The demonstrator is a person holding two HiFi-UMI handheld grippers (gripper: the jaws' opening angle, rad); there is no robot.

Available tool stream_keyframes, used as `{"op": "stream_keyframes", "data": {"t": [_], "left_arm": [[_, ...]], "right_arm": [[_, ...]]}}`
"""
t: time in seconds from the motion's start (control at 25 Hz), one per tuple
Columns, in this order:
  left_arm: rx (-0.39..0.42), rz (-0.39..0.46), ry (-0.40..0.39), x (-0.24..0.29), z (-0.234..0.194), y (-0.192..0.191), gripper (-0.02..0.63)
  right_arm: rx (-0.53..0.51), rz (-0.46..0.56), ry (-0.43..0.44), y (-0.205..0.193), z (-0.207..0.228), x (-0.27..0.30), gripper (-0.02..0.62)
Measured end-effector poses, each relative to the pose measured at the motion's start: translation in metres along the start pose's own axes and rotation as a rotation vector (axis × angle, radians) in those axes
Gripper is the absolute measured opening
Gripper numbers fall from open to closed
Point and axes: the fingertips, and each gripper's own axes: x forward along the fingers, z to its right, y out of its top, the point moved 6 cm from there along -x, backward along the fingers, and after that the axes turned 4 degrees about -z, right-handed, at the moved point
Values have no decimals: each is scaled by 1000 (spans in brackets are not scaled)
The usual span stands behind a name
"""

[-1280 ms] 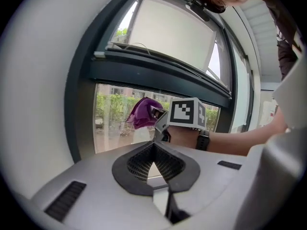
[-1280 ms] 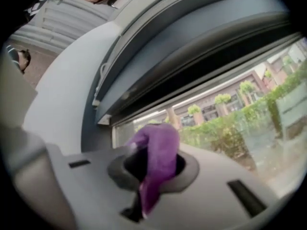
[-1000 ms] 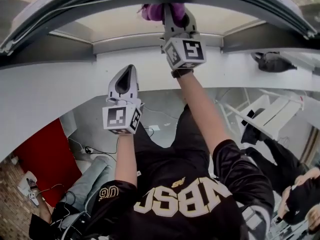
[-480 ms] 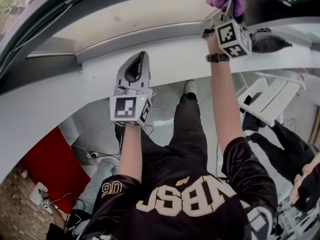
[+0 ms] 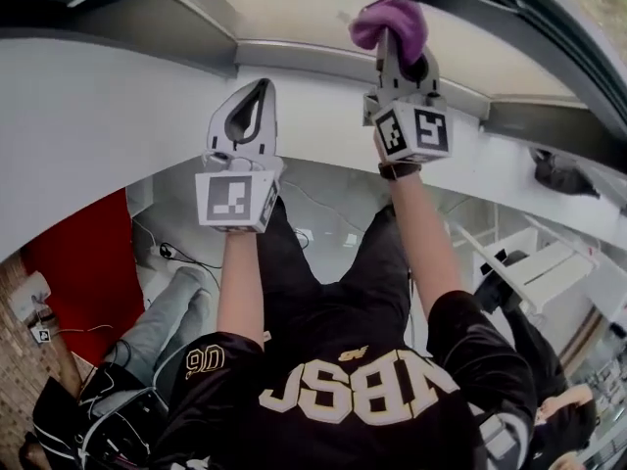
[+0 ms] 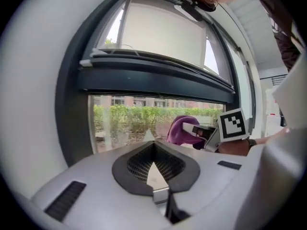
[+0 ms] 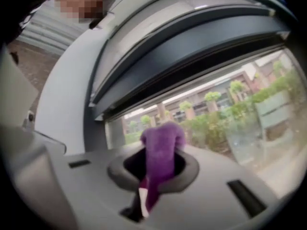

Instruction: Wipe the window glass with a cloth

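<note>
Currently clamping purple cloth (image 5: 390,20) in right gripper (image 5: 397,59), with jaws pinched on its lower folds and the bunched top standing proud of the tips. Holding that wad up at the window glass (image 6: 110,138), toward the right part of the lower pane, just below the dark frame rail (image 6: 153,83); judging contact with the pane as likely, not proving it from these views. Carrying left gripper (image 5: 257,91) nearer and to the left, with jaws meeting at the tips on nothing, well short of the pane.

Risks, judging from here:
- Losing the cloth during a stroke, through gripping only a thin tail while drag from the glass is pulling at the wad.
- Scraping hard jaw tips on the pane, through the wad folding aside under pressure.
- Snagging on the frame rail, through working so close beneath it.

Materials, textures, shapes:
- Cloth: looking soft and fuzzy, lumpy and rounded on top, tapering to a narrow tail between the jaws.
- Glass: looking flat, smooth and clear, showing a hedge (image 6: 120,116) beyond.
- Frame rail: looking dark, matt and straight-edged.
- Gripper shells: looking like pale grey moulded plastic, with black ribbed pads (image 6: 165,164) and a marker cube (image 5: 413,130).
</note>
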Motion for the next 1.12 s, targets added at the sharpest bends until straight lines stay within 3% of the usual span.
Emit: {"op": "stream_keyframes", "data": {"t": [0.12, 0.24, 0.36, 0.52, 0.68, 0.88, 0.96, 1.12], "left_arm": [[-50, 2, 86, -22, -55, -13, 17], [-95, -18, 149, -45, -89, -29, 17], [-95, -23, 155, -60, -97, -34, 17], [-73, -32, 123, -59, -94, -34, 17], [-105, -13, 90, -40, -66, -34, 17], [-8, -42, -5, 8, 34, -36, 17], [-13, -39, -49, 25, 74, -38, 17], [-48, -16, -180, 59, 156, -39, 17]], "right_arm": [[-16, -28, 252, -29, -101, 65, 37], [-13, -75, 388, -57, -181, 122, 37], [-53, -87, 424, -63, -229, 160, 37], [21, -115, 373, -67, -230, 185, 37], [98, -105, 287, -51, -166, 156, 37], [92, -88, 111, -23, -15, 59, 37], [105, -82, 37, -14, 41, 23, 37], [190, -47, -223, 2, 161, -60, 37]]}}
